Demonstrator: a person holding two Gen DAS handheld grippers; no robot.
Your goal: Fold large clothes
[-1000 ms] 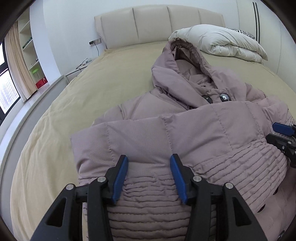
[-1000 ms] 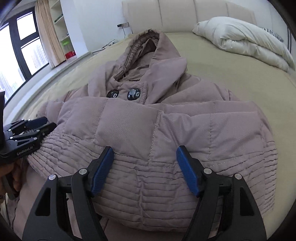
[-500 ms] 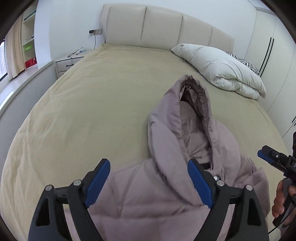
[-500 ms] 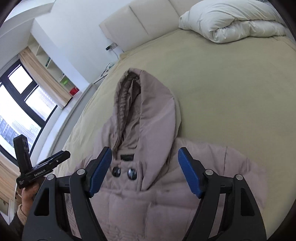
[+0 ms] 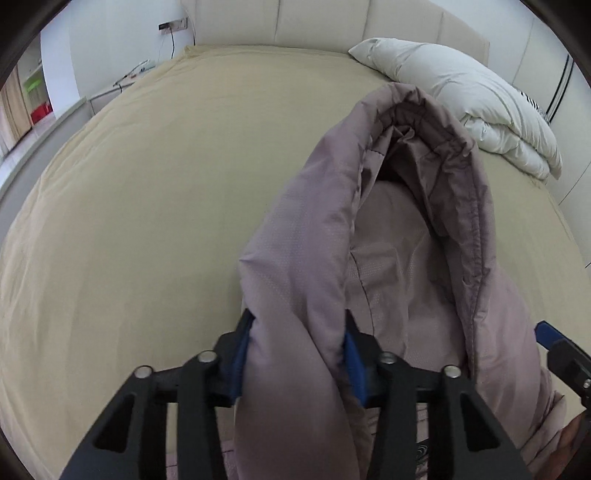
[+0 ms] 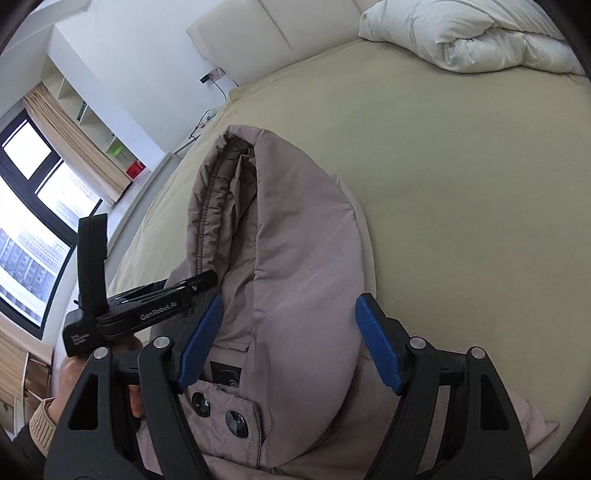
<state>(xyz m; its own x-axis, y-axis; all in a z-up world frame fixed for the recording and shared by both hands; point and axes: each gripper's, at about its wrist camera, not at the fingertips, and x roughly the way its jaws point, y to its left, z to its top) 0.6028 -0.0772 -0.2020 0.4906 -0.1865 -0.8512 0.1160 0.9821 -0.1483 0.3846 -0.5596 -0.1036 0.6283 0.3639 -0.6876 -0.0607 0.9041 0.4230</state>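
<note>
A mauve padded hooded jacket (image 5: 406,266) lies on a beige bed (image 5: 147,184), its hood pointing at the headboard. My left gripper (image 5: 297,354) is shut on the hood's left side panel, the fabric bunched between its blue pads. In the right wrist view the same jacket (image 6: 295,258) shows with two dark buttons (image 6: 236,421) below the hood. My right gripper (image 6: 290,339) is open, its jaws straddling the hood's right side just above it. The left gripper (image 6: 147,302) shows there at the hood's left edge.
A folded white duvet (image 5: 461,99) lies at the bed's far right by the cream headboard (image 5: 314,22). A window and curtain (image 6: 48,177) with shelves stand to the left. A bedside table (image 5: 110,92) with cables sits at the far left.
Both grippers moved forward from the jacket's folded body to the hood. The left gripper closed on the hood's left side. The right gripper stays open, now lower over the hood.
</note>
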